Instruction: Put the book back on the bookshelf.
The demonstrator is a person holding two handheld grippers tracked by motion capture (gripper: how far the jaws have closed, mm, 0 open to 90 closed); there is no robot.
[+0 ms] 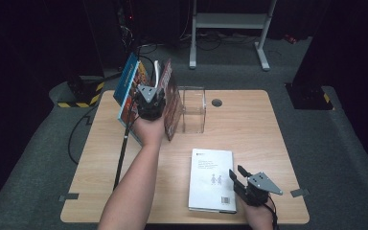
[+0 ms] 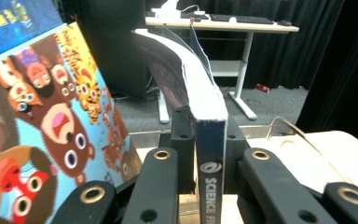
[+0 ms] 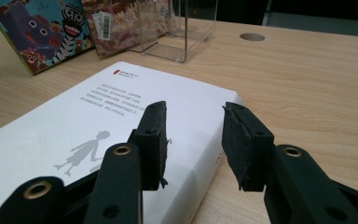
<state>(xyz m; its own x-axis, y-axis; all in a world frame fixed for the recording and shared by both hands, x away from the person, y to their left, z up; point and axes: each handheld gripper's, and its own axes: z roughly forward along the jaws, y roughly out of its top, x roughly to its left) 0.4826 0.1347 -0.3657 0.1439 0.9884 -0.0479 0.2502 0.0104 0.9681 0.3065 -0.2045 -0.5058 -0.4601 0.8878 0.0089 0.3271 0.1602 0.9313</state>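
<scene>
My left gripper (image 1: 154,96) is held up over the table's far left, shut on the spine of a dark book (image 2: 200,88) marked "SCIENCE". The book stands upright with its pages fanned, and its red-brown cover (image 1: 171,98) leans beside a clear box (image 1: 194,109). A blue picture book (image 1: 128,88) with cartoon bears (image 2: 51,130) leans just left of it. A white book (image 1: 212,178) lies flat at the front of the table. My right gripper (image 1: 237,172) is open at its right edge: one jaw hangs over the cover (image 3: 121,107), the other over bare wood.
The clear box (image 3: 177,28) is open-topped and sits mid-table at the back, near a round cable hole (image 1: 216,102). A black cable (image 1: 122,153) trails off the left gripper. A white desk frame (image 1: 230,28) stands beyond the wooden table (image 1: 268,139).
</scene>
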